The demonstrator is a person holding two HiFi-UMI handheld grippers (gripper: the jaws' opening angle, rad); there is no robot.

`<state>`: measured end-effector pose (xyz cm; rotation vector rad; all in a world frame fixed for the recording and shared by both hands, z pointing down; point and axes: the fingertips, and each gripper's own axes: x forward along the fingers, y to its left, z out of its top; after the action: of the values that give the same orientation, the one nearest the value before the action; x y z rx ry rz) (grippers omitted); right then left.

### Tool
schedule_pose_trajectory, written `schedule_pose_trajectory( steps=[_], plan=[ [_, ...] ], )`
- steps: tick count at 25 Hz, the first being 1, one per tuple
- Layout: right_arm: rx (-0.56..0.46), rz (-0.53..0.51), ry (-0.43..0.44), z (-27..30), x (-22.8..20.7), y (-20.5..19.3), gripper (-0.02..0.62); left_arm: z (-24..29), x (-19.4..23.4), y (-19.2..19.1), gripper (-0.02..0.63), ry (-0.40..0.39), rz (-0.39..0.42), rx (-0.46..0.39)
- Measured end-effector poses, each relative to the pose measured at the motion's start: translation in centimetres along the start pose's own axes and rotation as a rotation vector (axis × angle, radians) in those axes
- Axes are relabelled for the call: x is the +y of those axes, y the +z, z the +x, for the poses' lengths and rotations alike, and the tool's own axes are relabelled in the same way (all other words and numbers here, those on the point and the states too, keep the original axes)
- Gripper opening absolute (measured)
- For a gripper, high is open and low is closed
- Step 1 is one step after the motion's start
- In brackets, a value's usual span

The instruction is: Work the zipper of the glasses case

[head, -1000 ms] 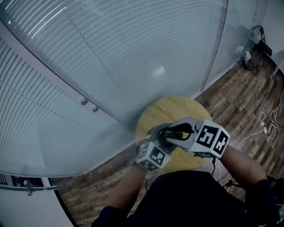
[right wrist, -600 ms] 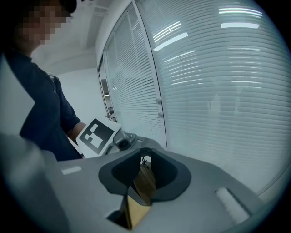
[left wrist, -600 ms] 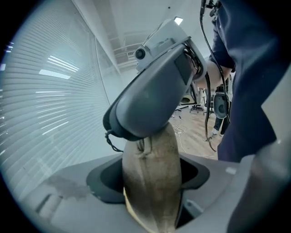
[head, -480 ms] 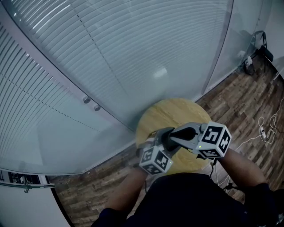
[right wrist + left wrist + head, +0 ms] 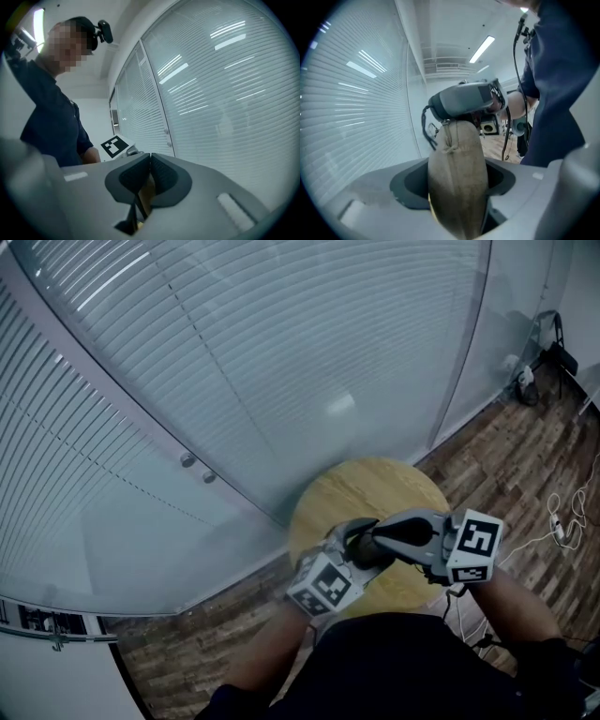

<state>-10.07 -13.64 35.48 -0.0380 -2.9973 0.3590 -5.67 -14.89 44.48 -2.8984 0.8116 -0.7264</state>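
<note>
Head view: a glass wall with slatted blinds [image 5: 281, 352] fills the upper field, and a plank wood floor [image 5: 511, 442] runs along its foot. A round wooden surface [image 5: 366, 486] stands against the wall. Over its near edge I hold both tools tip to tip: the left gripper [image 5: 347, 538] reaches in from below and the right gripper [image 5: 375, 542] from the right, each carrying its marker cube at the rear. A white cable [image 5: 561, 507] lies on the floor at far right. The thing held between the tools is mostly covered from this angle.

Left gripper view: my jaws are closed on the glasses case [image 5: 457, 154], a tan, fabric-covered, rounded body. Its near end sits between the two dark pads, and it rises away from the camera. The zipper seam [image 5: 451, 140] runs lengthwise along the case's upper face, with a small knotted bit on it near the far end. The grey body of my right gripper meets the case at that far end, clear of the surface.

Right gripper view: my jaws are pressed together, their ribbed tips touching. A sliver of tan case and a thin dark strip [image 5: 133, 211] are caught lower in the gap. Whether that strip is the zipper pull I cannot tell. The left gripper's marker cube [image 5: 115, 145] shows just beyond the jaws, beside my dark blue sleeve [image 5: 77, 133].
</note>
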Motion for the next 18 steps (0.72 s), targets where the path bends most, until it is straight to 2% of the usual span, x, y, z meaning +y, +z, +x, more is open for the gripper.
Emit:
schedule_pose_trajectory(
  steps=[8,14,18],
  plan=[
    [-0.132,0.011,0.059,-1.7,1.2,2.5,0.015,-1.2,-0.7,2.5,0.304,-0.028,-0.058,-0.096],
    [-0.261,0.078,0.127,-3.0,2.1,3.5,0.014,-2.3,-1.4,3.9,0.302,-0.043,-0.059,-0.158],
    [-0.323,0.117,0.155,-3.7,2.2,4.2,0.014,-3.3,-1.6,5.2,0.302,-0.064,-0.111,-0.241]
  ],
)
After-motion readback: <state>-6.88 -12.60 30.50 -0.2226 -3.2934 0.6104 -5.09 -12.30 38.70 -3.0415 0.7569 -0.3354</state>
